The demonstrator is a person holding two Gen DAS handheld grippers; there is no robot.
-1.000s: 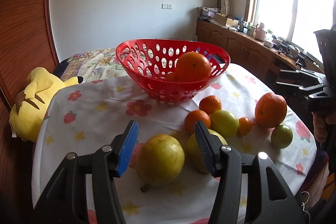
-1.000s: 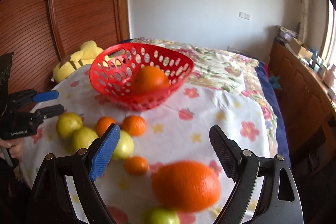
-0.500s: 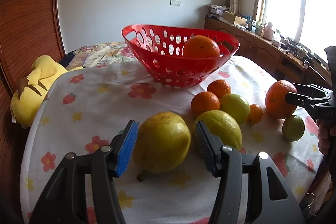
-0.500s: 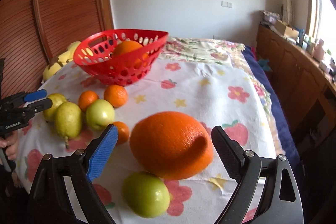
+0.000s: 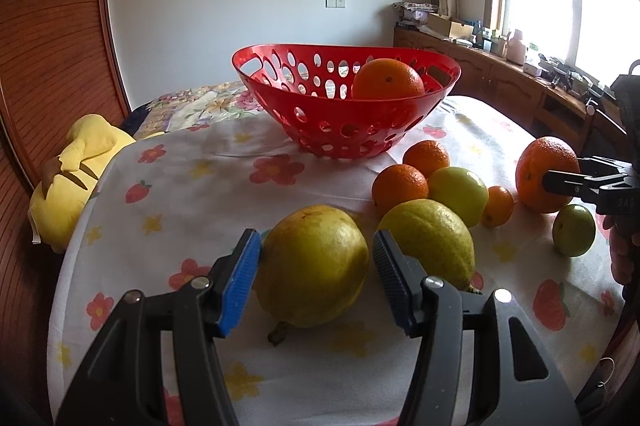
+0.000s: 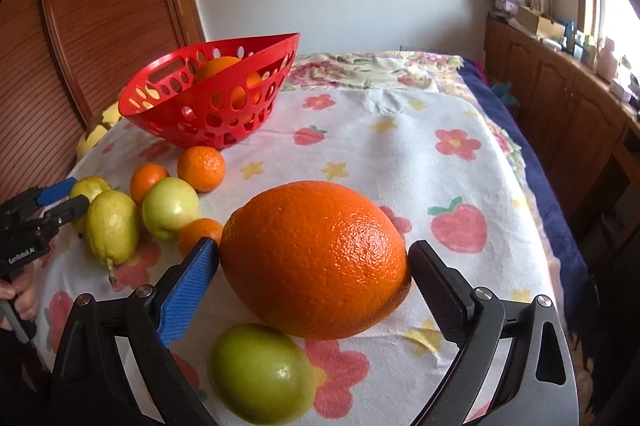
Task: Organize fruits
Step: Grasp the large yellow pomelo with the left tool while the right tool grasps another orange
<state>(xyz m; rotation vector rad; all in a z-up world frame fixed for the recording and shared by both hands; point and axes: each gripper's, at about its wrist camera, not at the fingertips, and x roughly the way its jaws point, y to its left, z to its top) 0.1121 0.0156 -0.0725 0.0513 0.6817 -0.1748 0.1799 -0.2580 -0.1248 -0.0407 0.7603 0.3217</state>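
A red perforated basket (image 5: 340, 124) (image 6: 208, 106) stands at the table's far side with an orange (image 5: 387, 79) inside. My left gripper (image 5: 316, 266) is open around a large yellow pear (image 5: 314, 266) that lies on the cloth; the left pad touches it, the right pad stands just off. My right gripper (image 6: 314, 266) has both pads against a big orange (image 6: 316, 262) that rests on the cloth; the same orange (image 5: 546, 174) shows in the left wrist view. A second pear (image 5: 430, 238), a yellow-green apple (image 5: 458, 190) and three small oranges lie between them.
A green apple (image 6: 260, 374) lies just in front of the big orange. A yellow plush toy (image 5: 76, 178) sits off the table's left edge. A flowered cloth (image 6: 400, 146) covers the table. A wooden cabinet (image 6: 560, 98) runs along the right wall.
Both grippers came lower and closer to their fruit. The left jaws now flank the pear closely. The right jaws went from wide open to touching the big orange.
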